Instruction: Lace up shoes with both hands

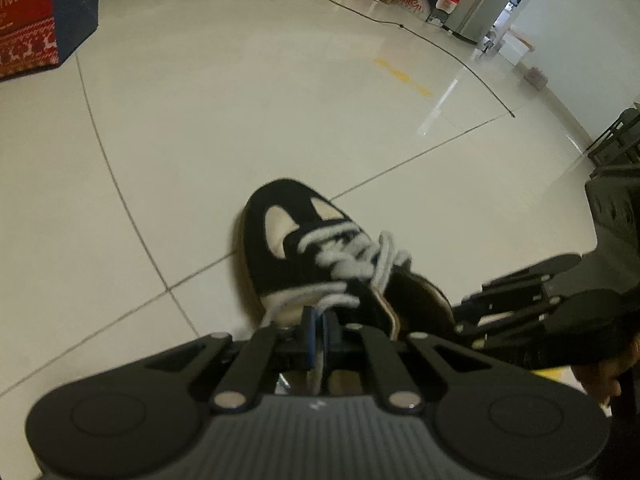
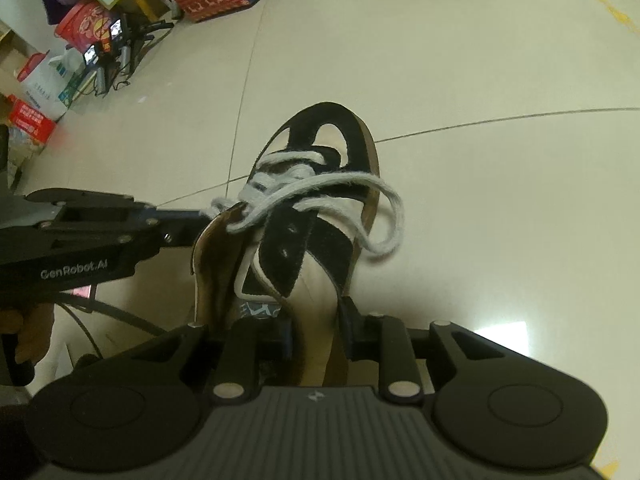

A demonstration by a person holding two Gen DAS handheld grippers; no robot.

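Two grippers on one black suede shoe [image 1: 304,240] mid tiled floor [image 1: 200,120] | left gripper [image 1: 318,330] clamped on white flat lace [image 1: 332,302] | right gripper [image 2: 316,320] narrowly parted, straddling the shoe's collar; grip unclear | advice: steady shoe, draw lace taut slowly.

The shoe [image 1: 304,248] is black with cream panels, a tan lining and pale grey-white laces [image 2: 320,192]. At upper left of the left wrist view, a red box [image 1: 28,20] carries a white reindeer knit pattern; the floor tiles [image 1: 240,100] are glossy off-white.
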